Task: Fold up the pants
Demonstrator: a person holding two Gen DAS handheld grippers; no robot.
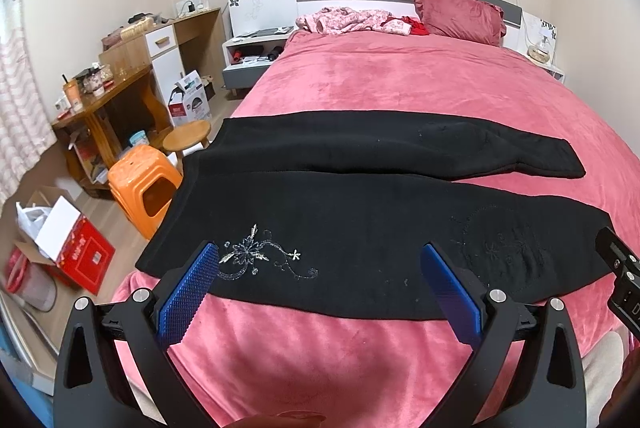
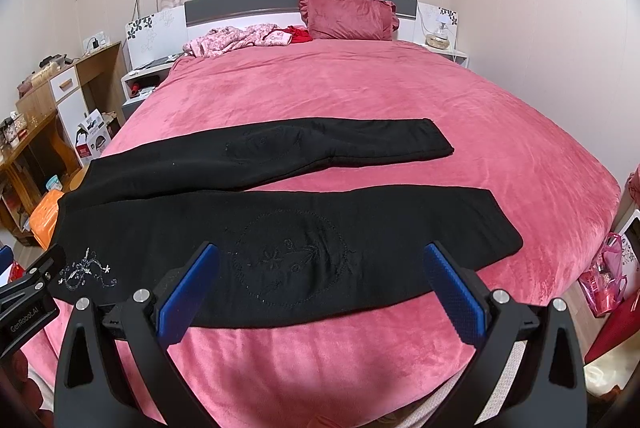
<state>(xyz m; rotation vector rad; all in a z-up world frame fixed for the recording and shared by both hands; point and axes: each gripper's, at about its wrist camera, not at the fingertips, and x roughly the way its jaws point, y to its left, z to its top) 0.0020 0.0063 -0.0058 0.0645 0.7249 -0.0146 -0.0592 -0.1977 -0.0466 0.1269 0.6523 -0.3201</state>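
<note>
Left tool: fingers apart, empty, hovering over the waist end.
Pants: flat across the bed, long axis left to right, legs splayed.
Right tool: apart, empty, over the near leg's middle.

Black pants lie spread flat across the pink bed, waist toward the bed's left edge, both legs running right, the far leg apart from the near one. Left tongs hover over the pants' near edge, blue pads wide apart, gripping nothing. Silver embroidery sits beside the left pad.
</note>
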